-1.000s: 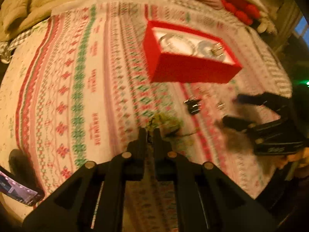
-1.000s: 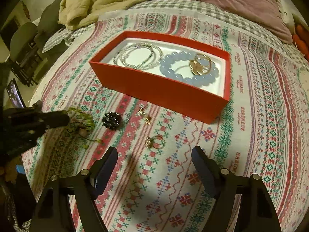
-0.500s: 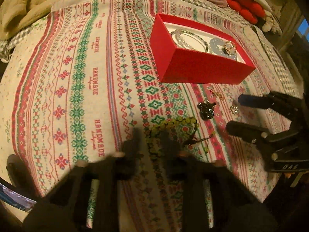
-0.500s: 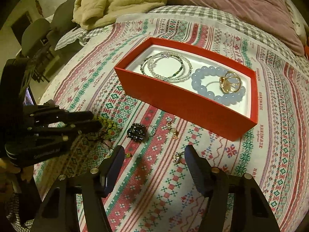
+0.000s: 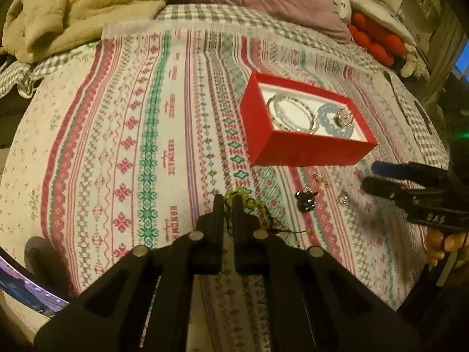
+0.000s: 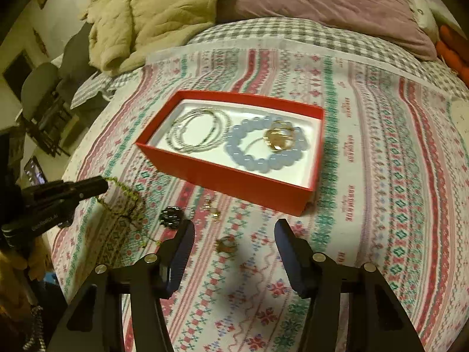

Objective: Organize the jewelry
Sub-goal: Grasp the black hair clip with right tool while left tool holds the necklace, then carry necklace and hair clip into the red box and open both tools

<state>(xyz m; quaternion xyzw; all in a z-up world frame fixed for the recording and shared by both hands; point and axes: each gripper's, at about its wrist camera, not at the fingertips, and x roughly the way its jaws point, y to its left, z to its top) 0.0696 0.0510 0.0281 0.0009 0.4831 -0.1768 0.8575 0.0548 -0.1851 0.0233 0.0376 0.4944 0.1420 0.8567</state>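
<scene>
A red box (image 5: 296, 148) (image 6: 240, 180) on the patterned bedspread holds a clear bead bracelet (image 6: 198, 129), a pale blue bead bracelet (image 6: 252, 152) and a gold ring (image 6: 278, 139). My left gripper (image 5: 228, 202) (image 6: 101, 186) is shut on a green bead bracelet (image 5: 252, 204) (image 6: 126, 193) and lifts one end off the cloth. A dark bead piece (image 5: 304, 199) (image 6: 170, 215), small gold earrings (image 6: 211, 208) and a gold ring (image 6: 225, 245) lie in front of the box. My right gripper (image 6: 234, 231) (image 5: 369, 176) is open above the gold ring.
A beige blanket (image 6: 164, 14) and a mauve pillow (image 6: 322, 0) lie at the bed's far end. Red items (image 5: 375, 44) sit at the far right. A phone screen (image 6: 33, 173) glows beyond the left bed edge.
My left gripper has closed on the green bracelet and raised it. Both grippers have pulled back a little from the box, and the right one hangs over the gold ring.
</scene>
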